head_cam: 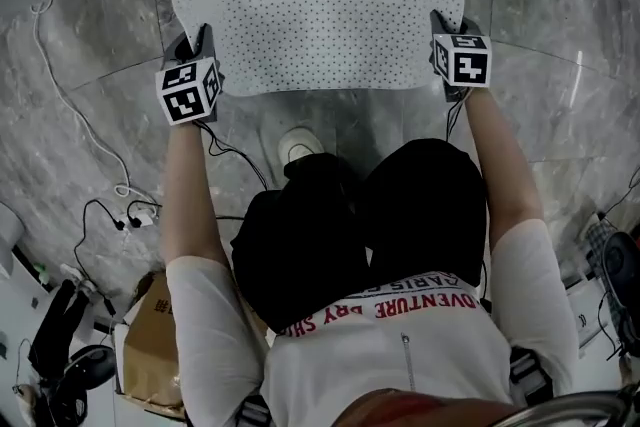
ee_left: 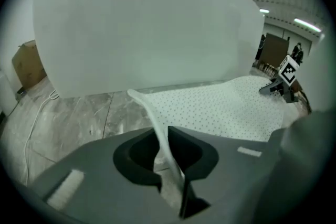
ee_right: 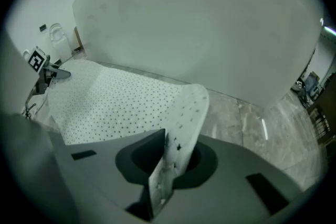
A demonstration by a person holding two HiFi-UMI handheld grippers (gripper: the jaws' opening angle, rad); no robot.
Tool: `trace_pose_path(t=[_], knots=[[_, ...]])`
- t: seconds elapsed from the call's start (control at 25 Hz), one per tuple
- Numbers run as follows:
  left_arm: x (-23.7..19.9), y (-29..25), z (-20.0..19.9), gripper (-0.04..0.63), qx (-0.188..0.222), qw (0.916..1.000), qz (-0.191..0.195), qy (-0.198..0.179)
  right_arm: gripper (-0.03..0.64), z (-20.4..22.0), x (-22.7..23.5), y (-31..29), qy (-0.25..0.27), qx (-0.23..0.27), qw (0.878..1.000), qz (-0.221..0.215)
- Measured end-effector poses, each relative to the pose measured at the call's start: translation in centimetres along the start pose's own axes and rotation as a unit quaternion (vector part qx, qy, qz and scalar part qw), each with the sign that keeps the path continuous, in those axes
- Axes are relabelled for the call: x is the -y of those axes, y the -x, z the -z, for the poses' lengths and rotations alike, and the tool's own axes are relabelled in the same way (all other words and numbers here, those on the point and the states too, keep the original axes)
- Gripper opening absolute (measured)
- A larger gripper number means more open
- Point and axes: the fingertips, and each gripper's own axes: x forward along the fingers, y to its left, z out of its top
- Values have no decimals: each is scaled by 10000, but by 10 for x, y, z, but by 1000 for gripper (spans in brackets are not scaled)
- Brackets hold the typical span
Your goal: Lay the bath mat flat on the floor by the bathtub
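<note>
Gripping bath mat point(head_cam: 315, 10): left claw point(head_cam: 203, 41), right claw point(head_cam: 438, 23); cable point(head_cam: 75, 105), box point(head_cam: 150, 345) nearby.

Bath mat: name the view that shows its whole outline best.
Head view: the bath mat shows nearly whole, held at both near corners. Each gripper view shows only its pinched corner and part of the dotted surface.

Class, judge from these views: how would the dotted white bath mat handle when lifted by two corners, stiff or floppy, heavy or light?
Probably floppy: the bath mat curls upward at the corners pinched in the left claw and right claw while the rest spreads flat. Likely light, since two small corner pinches manage it.
</note>
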Motion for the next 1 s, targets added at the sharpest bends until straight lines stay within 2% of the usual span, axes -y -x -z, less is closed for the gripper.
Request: trace_pose_path(t=[0.04, 0.12, 0.16, 0.24, 0.32, 0.44, 0.56, 0.72, 0.84, 0.88, 0.96, 1.0], knots=[[-4, -4, 7, 58, -148, 9998, -104, 70, 17, 4, 5, -4, -46, -70, 10000, 48], [-8, -7, 18, 218, -305, 9987, -228, 347, 43, 14, 11, -7, -132, -239, 9996, 82], [-10, -7, 23, 269, -329, 9978, -294, 499, 115, 20, 12, -8, -174, -327, 9993, 74], [-16, -4, 27, 357, -284, 9961, -479, 690, 194, 26, 15, -5, -255, -402, 9988, 119], [-22, 1, 25, 415, -152, 9947, -698, 734, 256, 26, 23, 0, -287, -331, 9985, 325], [-30, 8, 14, 462, 131, 9931, -916, 718, 279, 19, 32, 5, -266, -149, 9978, 581], [-25, 12, -2, 462, 288, 9927, -825, 829, 279, 8, 32, 9, -334, 10, 9981, 526], [-3, 28, -25, 457, 246, 9934, -514, 995, 276, -6, 21, 28, -498, 42, 9982, 317], [26, 56, -51, 442, 174, 9944, -82, 1043, 170, -31, 2, 67, -514, 173, 9984, 131], [34, 69, -61, 400, 177, 9947, -10, 1012, 133, -44, -6, 85, -473, 260, 9985, 63], [43, 99, -83, 191, 210, 9959, -51, 877, 57, -70, -21, 122, -393, 466, 9981, -56], [46, 113, -95, 137, 240, 9965, -86, 798, 55, -82, -27, 140, -383, 569, 9976, -102]])
